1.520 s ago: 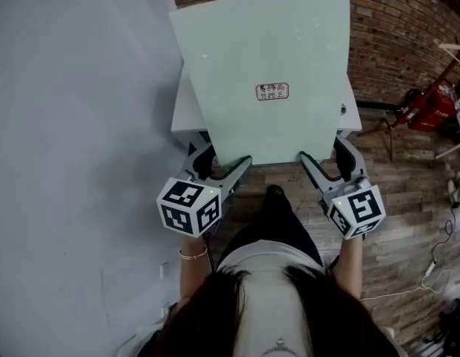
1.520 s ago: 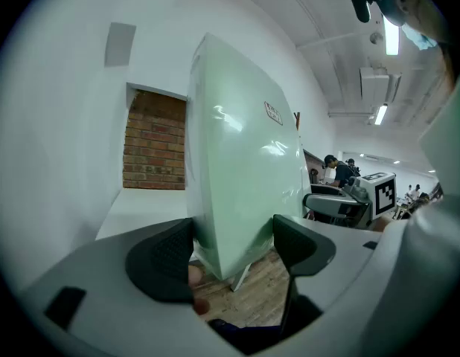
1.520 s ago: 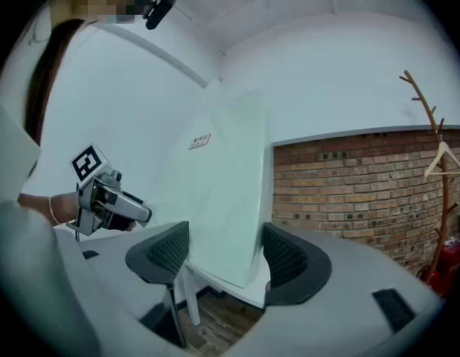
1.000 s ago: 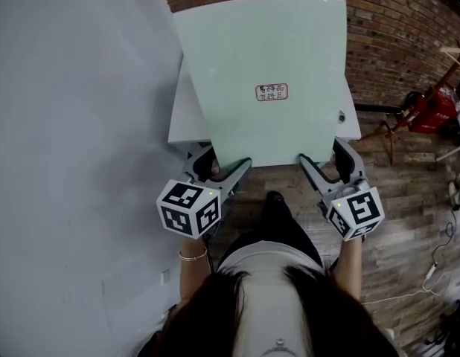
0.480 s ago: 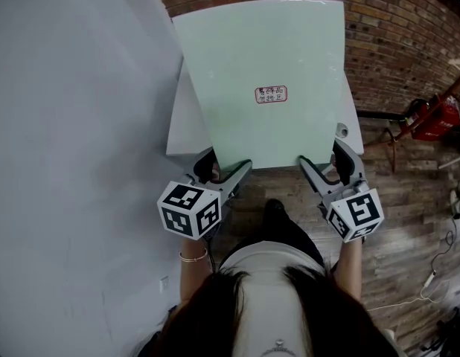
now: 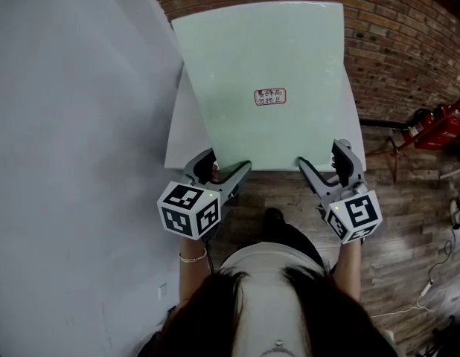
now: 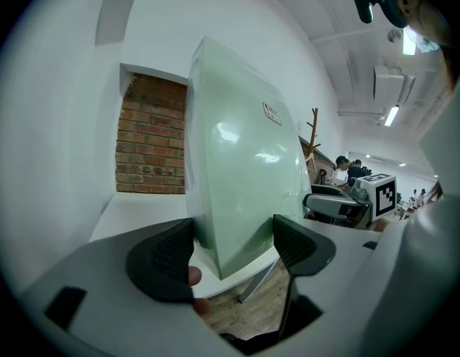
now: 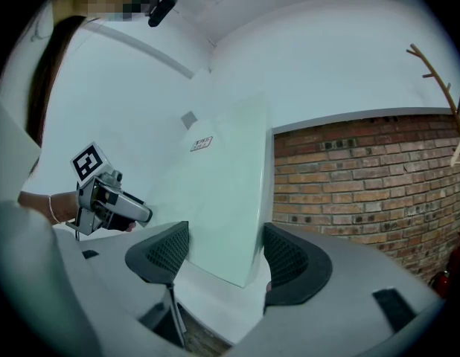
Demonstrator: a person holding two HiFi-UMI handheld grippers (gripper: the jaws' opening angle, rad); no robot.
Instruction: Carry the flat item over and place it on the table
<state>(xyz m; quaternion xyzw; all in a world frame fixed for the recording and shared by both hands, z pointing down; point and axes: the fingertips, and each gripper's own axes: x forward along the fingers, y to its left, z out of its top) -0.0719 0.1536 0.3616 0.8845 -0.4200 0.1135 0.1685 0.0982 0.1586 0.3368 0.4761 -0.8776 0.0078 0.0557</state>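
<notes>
White wall (image 6: 74, 110) on L, red brick wall (image 6: 394, 58) ahead & to R. Floor (image 6: 409, 214) is grey-brown wood planks. 1 white table (image 6: 185, 140) sits in the corner, running up to the brick. Red frame-like thing (image 6: 432, 129) by the brick at R, can't tell what. Thin white cable (image 6: 426, 288) trails on floor. Further off: branchy wooden coat stand (image 7: 313, 134), 1 lit tube light (image 7: 392, 114) on white ceiling.

People (image 7: 343, 171) are sitting under strip lights (image 7: 392, 115) beyond the white table (image 6: 184, 134), suggesting an open office. A brick wall (image 6: 394, 47) is rising behind that table.
</notes>
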